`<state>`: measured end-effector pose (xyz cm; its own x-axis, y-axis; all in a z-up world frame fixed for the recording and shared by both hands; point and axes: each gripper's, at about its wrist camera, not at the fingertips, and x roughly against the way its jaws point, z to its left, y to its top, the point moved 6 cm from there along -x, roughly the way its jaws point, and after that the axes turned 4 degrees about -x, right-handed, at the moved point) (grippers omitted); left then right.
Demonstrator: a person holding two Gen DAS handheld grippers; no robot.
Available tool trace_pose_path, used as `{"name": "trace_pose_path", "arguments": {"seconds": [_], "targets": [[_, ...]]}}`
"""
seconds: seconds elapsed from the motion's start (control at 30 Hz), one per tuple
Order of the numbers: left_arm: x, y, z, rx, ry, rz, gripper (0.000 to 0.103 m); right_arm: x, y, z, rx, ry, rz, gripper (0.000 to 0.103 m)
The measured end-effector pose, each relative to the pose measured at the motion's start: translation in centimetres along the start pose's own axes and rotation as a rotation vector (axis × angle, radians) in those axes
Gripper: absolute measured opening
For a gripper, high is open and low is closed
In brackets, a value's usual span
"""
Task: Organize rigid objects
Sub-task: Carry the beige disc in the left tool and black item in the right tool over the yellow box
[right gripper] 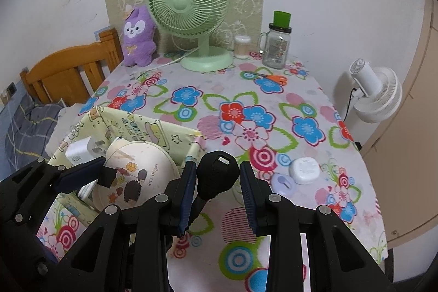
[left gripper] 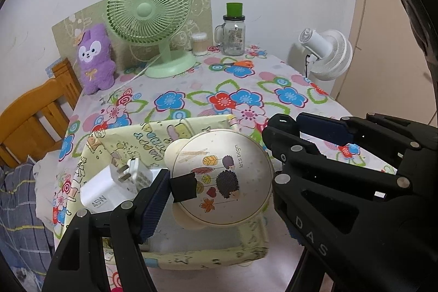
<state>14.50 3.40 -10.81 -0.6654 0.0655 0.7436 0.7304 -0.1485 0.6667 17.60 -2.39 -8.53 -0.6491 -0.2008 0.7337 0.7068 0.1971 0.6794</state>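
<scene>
A wooden bed frame (right gripper: pixel 68 67) stands left of the floral-clothed table (right gripper: pixel 273 106), backed by a white wall. In the fabric bin (right gripper: pixel 153 125) at the table's near left, the left gripper (left gripper: pixel 216 177) pinches a round tin (left gripper: pixel 221 177) beside a charger (left gripper: pixel 106 188). The right gripper (right gripper: pixel 217 188) clamps a black key fob (right gripper: pixel 216 174). A white fan (right gripper: pixel 377 92) stands off the right edge.

A charger (left gripper: pixel 105 186) and round case (left gripper: pixel 223 177) are held in the box (left gripper: pixel 208 255); right of the box, two small devices (right gripper: pixel 303 170) are laid.
</scene>
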Motion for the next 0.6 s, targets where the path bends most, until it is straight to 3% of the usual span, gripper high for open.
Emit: {"name": "trace_pose_path", "arguments": {"seconds": [0.6], "targets": [[-1.5,-2.5,3.8,0.027,0.020,0.054,0.076,-2.7,-0.7,4.0,0.035,0.040,0.038,0.035]]}}
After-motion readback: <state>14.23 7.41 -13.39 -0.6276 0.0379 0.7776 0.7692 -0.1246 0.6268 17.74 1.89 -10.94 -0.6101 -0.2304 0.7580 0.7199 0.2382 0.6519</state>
